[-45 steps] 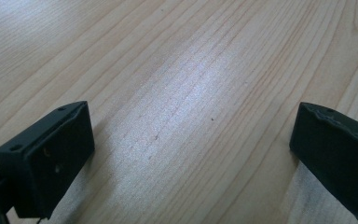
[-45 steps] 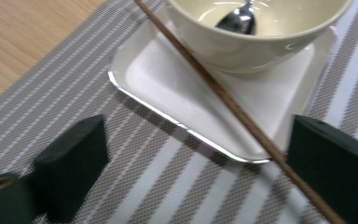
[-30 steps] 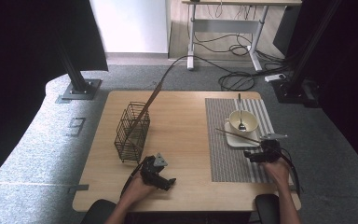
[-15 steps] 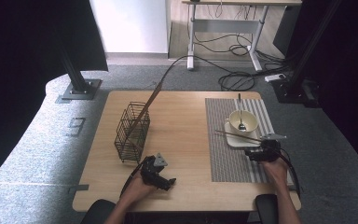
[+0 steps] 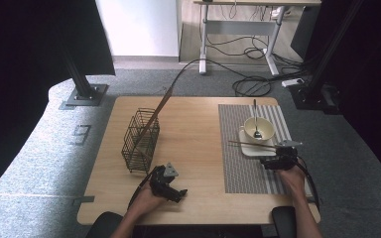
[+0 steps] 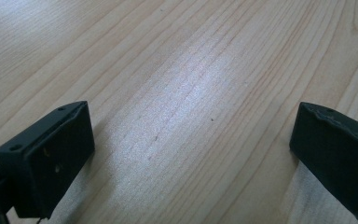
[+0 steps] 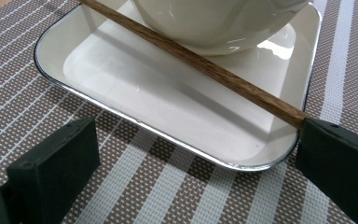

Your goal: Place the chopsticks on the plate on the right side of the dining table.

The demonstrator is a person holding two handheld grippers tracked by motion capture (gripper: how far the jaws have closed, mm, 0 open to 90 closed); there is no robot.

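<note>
the right gripper (image 5: 277, 159) sits on the striped mat (image 5: 238, 168), at the near edge of the white tray (image 5: 248, 148). its jaws are spread wide, with nothing clamped between them. in the right gripper view the tray (image 7: 98, 74) fills the gap ahead of the jaws, from 10 to 2 o'clock. a wooden chopstick (image 7: 205, 67) lies slanted across the tray, running from 11 o'clock down to 3 o'clock. its lower end meets the top of the right-hand jaw at about 3 o'clock; whether it touches the jaw or passes just behind it cannot be told. the left-hand jaw stands well apart from the stick, over the mat (image 7: 168, 186). the stick lies against the foot of the bowl (image 7: 214, 23), which stands on the tray at 12 o'clock.

in the high view the chopstick (image 5: 250, 144) lies across the tray's near side, pointing toward 9 o'clock from the gripper. the bowl (image 5: 258, 130) holds a spoon (image 5: 255, 119).

the left gripper (image 5: 167, 182) rests low over the bare table (image 5: 193, 129) near the front edge, at 5 o'clock from the wire basket (image 5: 140, 141). its jaws are also released, with only wood grain (image 6: 182, 107) between them.
</note>
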